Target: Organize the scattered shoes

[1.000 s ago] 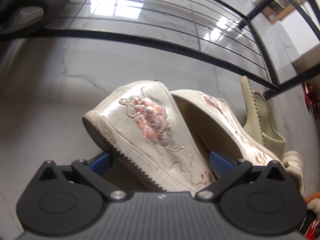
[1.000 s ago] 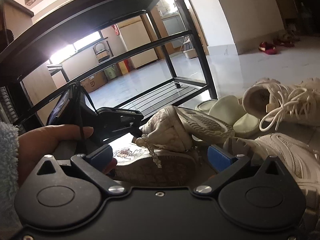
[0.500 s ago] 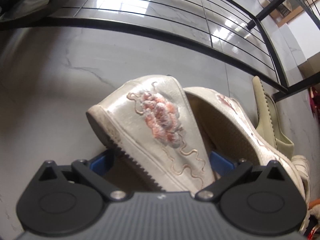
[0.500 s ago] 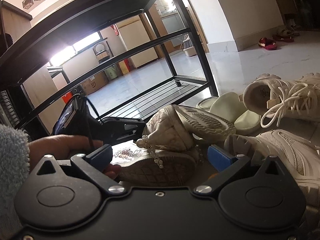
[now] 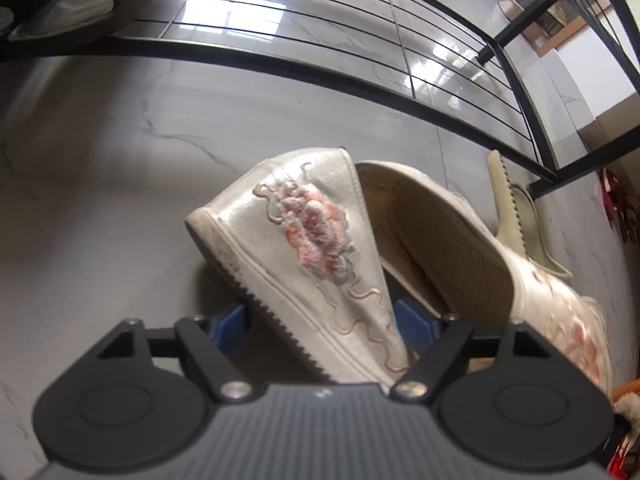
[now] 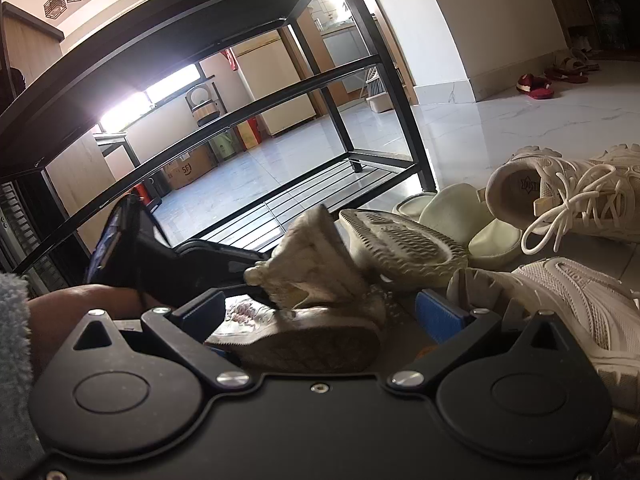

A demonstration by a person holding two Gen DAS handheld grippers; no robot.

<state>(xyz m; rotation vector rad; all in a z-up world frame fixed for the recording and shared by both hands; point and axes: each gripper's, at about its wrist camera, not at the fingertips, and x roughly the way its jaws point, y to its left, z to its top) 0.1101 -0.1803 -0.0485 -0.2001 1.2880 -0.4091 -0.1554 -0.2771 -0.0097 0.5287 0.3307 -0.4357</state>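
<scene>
A cream embroidered shoe (image 5: 304,248) with a pink flower lies tilted between the blue pads of my left gripper (image 5: 320,320), which is shut on it. Its twin (image 5: 460,256) lies on its side just to the right, opening toward me. In the right wrist view the same shoe (image 6: 304,332) lies sole-up between the blue pads of my right gripper (image 6: 320,312), which stands open around it. The left gripper's black body (image 6: 192,264) shows there, holding the shoe from the left. The twin (image 6: 320,256) is tipped up behind.
The black metal shoe rack (image 6: 328,80) stands ahead, its bottom wire shelf (image 5: 320,32) near the floor. Pale green slides (image 6: 460,220), white sneakers (image 6: 568,200) and another (image 6: 568,300) lie at the right. Red slippers (image 6: 536,86) lie by the far wall.
The left gripper's pads have closed in on the embroidered shoe, which now sits a little farther right. In the right view the twin shoe has tipped up higher.
</scene>
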